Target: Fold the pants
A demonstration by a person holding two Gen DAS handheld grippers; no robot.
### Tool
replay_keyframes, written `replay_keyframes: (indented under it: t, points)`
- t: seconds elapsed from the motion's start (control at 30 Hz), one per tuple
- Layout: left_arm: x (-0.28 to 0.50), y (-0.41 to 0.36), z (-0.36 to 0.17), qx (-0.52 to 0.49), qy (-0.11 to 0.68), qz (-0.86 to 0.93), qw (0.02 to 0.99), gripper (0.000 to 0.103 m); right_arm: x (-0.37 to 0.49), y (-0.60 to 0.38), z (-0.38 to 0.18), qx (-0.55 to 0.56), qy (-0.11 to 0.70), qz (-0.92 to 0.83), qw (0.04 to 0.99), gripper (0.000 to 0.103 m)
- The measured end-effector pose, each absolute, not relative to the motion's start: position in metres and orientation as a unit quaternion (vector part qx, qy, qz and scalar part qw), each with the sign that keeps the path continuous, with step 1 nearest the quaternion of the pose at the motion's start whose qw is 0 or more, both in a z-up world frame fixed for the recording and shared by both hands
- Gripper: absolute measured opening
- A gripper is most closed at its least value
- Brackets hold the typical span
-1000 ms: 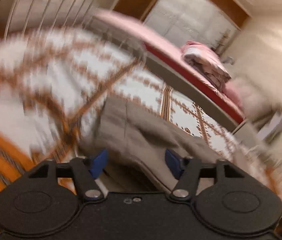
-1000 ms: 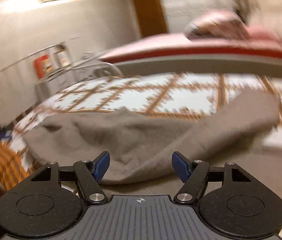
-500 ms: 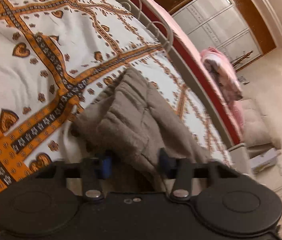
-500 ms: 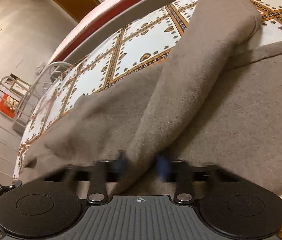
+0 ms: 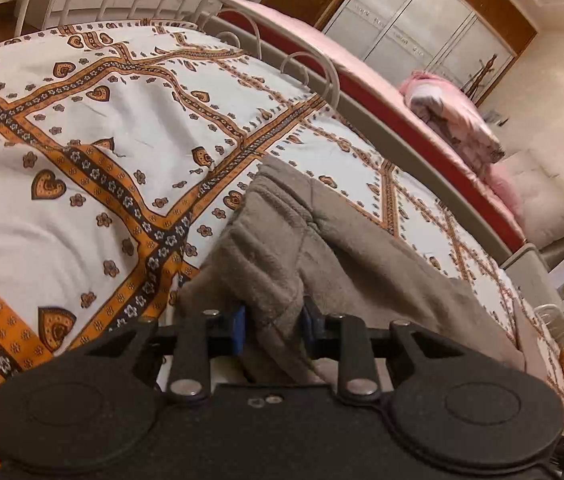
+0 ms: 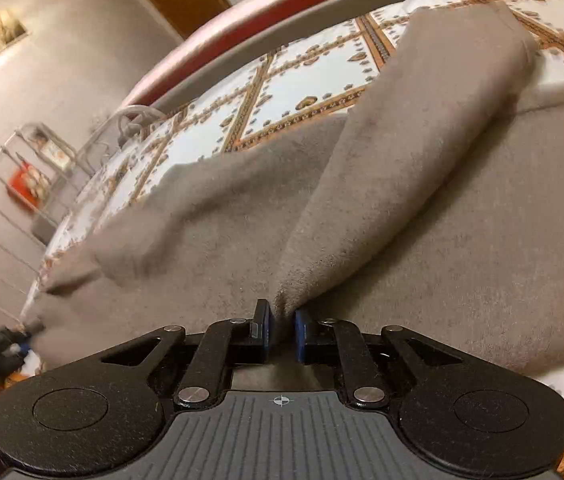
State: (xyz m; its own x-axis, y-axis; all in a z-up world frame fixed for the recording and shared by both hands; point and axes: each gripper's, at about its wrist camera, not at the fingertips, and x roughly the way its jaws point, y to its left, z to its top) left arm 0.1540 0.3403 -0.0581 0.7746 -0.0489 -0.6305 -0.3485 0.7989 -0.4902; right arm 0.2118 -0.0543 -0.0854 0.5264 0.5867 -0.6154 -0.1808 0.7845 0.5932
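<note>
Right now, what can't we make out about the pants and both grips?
- Left wrist view: left gripper body hides the near edge of the pants; leg ends cut off.
- Right wrist view: right gripper pinches a fold; waistband not visible. Far-left gripper blurred, cut by edge.
- Bedspread under pants hidden.

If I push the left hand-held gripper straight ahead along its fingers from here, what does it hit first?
The grey pants: the left hand-held gripper is already shut on a bunched fold of them, so it would plough deeper into that cloth. Beyond lies the patterned bedspread; depth is hard to judge.
</note>
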Motion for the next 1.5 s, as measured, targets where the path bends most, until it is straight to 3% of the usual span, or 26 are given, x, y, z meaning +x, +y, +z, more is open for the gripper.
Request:
replay_keyframes:
  t: [0.1,0.2,0.27,0.47,0.5,0.53,0.6,0.7,0.77,0.83,0.9,0.97,1.0,1.03,1.07,1.2,1.3,1.37,1.47,1.5]
  points:
    - [0.147,0.337,-0.056,-0.288,0.326,0.078,0.897,0.018,0.203,-0.063,-0.084,0.242,0.423,0.229,0.842,0.013]
    - [0.143,0.335,-0.052,-0.272,0.333,0.08,0.899,0.024,0.203,-0.066,-0.083,0.248,0.433,0.233,0.835,0.013]
    - [0.141,0.336,-0.044,-0.273,0.345,0.091,0.893,0.032,0.198,-0.073,-0.076,0.255,0.432,0.229,0.834,0.023]
    - [0.132,0.32,0.006,-0.234,0.308,0.103,0.916,0.032,0.193,-0.09,-0.023,0.197,0.358,0.219,0.886,0.024]
    - [0.14,0.312,0.01,-0.234,0.308,0.094,0.917,0.037,0.2,-0.091,-0.02,0.188,0.359,0.211,0.89,0.024]
    - [0.152,0.301,0.011,-0.229,0.313,0.087,0.917,0.051,0.21,-0.08,-0.019,0.184,0.363,0.206,0.89,0.024]
    - [0.175,0.283,0.003,-0.217,0.33,0.1,0.913,0.068,0.235,-0.069,-0.021,0.165,0.381,0.179,0.892,0.024]
    - [0.195,0.266,-0.021,-0.222,0.35,0.124,0.902,0.06,0.267,-0.038,-0.023,0.142,0.409,0.151,0.888,0.025]
    - [0.195,0.259,-0.037,-0.208,0.355,0.141,0.9,0.059,0.28,-0.029,-0.028,0.128,0.43,0.142,0.882,0.033]
    - [0.198,0.254,-0.037,-0.18,0.36,0.144,0.904,0.063,0.293,-0.016,-0.032,0.103,0.447,0.128,0.879,0.063]
    - [0.199,0.25,-0.036,-0.153,0.36,0.144,0.909,0.067,0.295,-0.006,-0.041,0.068,0.457,0.123,0.878,0.067]
    - [0.201,0.245,-0.038,-0.135,0.367,0.137,0.91,0.072,0.299,-0.003,-0.053,0.042,0.465,0.116,0.877,0.06]
    - [0.202,0.243,-0.039,-0.129,0.369,0.133,0.911,0.076,0.296,-0.005,-0.056,0.029,0.46,0.113,0.88,0.042]
    - [0.203,0.242,-0.04,-0.124,0.371,0.129,0.911,0.078,0.294,-0.008,-0.055,0.03,0.453,0.117,0.883,0.014]
    - [0.203,0.242,-0.041,-0.123,0.372,0.127,0.911,0.078,0.29,-0.017,-0.052,0.05,0.451,0.124,0.883,0.003]
    - [0.201,0.244,-0.041,-0.129,0.372,0.119,0.911,0.078,0.241,-0.082,-0.04,0.128,0.439,0.117,0.881,0.004]
    - [0.202,0.243,-0.04,-0.129,0.374,0.117,0.911,0.078,0.201,-0.129,-0.071,0.177,0.483,0.102,0.851,0.001]
    - [0.202,0.245,-0.04,-0.134,0.372,0.118,0.911,0.078,0.185,-0.147,-0.068,0.208,0.462,0.094,0.857,0.0]
    - [0.202,0.247,-0.039,-0.142,0.37,0.12,0.91,0.078,0.184,-0.139,-0.034,0.161,0.397,0.104,0.898,0.004]
    - [0.202,0.246,-0.039,-0.143,0.369,0.122,0.91,0.078,0.19,-0.129,-0.024,0.132,0.386,0.111,0.906,0.013]
